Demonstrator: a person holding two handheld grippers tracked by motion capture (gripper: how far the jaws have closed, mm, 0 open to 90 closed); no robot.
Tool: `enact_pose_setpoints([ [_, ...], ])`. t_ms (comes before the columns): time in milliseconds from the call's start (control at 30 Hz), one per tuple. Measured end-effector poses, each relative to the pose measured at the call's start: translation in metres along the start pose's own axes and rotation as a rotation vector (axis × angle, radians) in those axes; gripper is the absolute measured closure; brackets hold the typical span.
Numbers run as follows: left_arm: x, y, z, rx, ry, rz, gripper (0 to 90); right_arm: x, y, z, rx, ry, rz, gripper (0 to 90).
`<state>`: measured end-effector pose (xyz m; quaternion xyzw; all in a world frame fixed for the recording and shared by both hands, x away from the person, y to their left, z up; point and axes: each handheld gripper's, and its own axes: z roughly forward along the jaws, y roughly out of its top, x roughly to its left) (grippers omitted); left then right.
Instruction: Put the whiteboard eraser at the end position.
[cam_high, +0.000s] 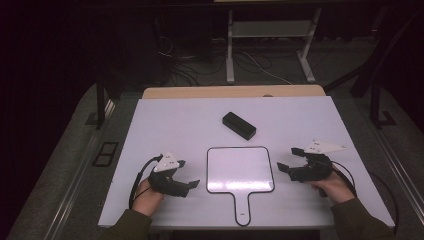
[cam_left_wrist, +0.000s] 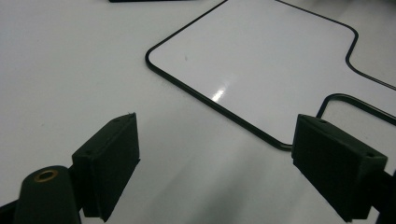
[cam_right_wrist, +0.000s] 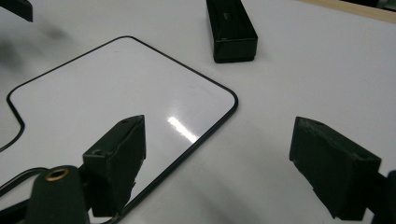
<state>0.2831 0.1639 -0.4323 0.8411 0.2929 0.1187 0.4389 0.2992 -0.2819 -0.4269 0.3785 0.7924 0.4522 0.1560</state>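
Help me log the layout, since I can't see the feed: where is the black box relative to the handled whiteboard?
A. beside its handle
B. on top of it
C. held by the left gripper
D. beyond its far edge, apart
D: the black box lies on the table past the whiteboard, not touching it.

White rectangular tabletop (cam_high: 165, 120), tan wood edge strip (cam_high: 232, 92) along the far side. Grey carpeted floor (cam_high: 60, 165) around it. Beyond the table: white metal desk legs (cam_high: 230, 55) with loose cables (cam_high: 185, 70) tangled on the floor. Dark metal stand post (cam_high: 101, 102) at far left corner, another (cam_high: 376, 107) far right.
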Motion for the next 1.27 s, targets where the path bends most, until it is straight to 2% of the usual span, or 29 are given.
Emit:
enact_pose_setpoints([
  [233, 0.001, 0.0, -0.001, 0.0, 0.001, 0.006, 14.1, 0.003, -0.009, -0.012, -0.024, -0.004, -0.009, 17.4],
  [500, 0.0, 0.0, -0.001, 0.003, 0.002, 0.009, 14.1, 0.007, -0.026, -0.022, -0.032, 0.005, 0.003, 17.4],
  [767, 0.0, 0.0, -0.001, 0.007, 0.002, 0.006, 14.1, 0.008, -0.038, -0.027, -0.024, 0.01, -0.005, 17.4],
  [867, 0.0, 0.0, -0.001, 0.006, 0.002, 0.005, 14.1, 0.008, -0.042, -0.029, -0.019, 0.015, 0.007, 17.4],
  [1267, 0.001, 0.0, -0.001, 0.006, 0.004, 0.005, 14.1, 0.009, -0.044, -0.026, 0.003, 0.025, 0.001, 17.4],
])
